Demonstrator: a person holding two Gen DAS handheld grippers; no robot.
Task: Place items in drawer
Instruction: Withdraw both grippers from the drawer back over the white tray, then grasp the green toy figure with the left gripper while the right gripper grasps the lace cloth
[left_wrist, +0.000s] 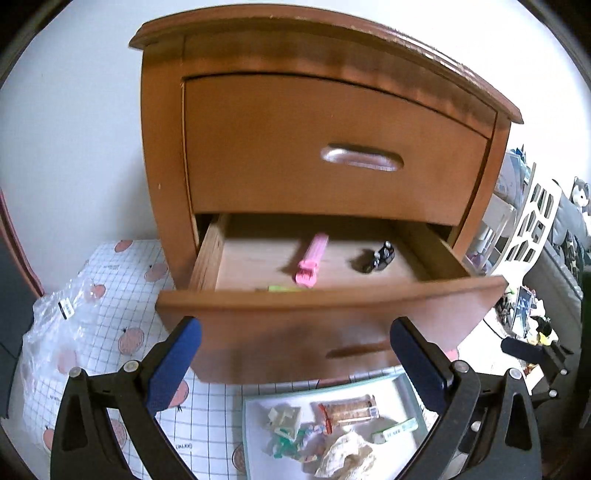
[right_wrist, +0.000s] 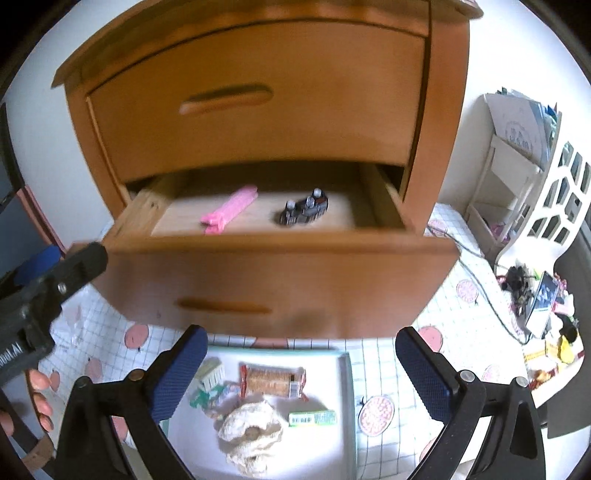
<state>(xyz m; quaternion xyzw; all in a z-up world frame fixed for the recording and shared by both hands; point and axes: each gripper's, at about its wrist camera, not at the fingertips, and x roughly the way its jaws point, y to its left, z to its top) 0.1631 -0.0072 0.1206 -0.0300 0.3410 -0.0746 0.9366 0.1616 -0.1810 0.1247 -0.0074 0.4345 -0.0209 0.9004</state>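
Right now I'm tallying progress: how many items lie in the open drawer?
3 visible: a pink clip left, a dark toy right, a green item behind the front panel. More may be hidden.

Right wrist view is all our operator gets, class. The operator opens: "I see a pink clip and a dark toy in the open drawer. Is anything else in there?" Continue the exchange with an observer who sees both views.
Observer: Yes. A yellow-green item lies just behind the drawer front, hidden from your view.
Operator: Is the left gripper holding anything?
Observer: No. It is open, with nothing between its fingers.
Operator: What lies left of the cabinet?
Observer: A crumpled clear plastic bag with a small black-and-white label lies on the checked mat.
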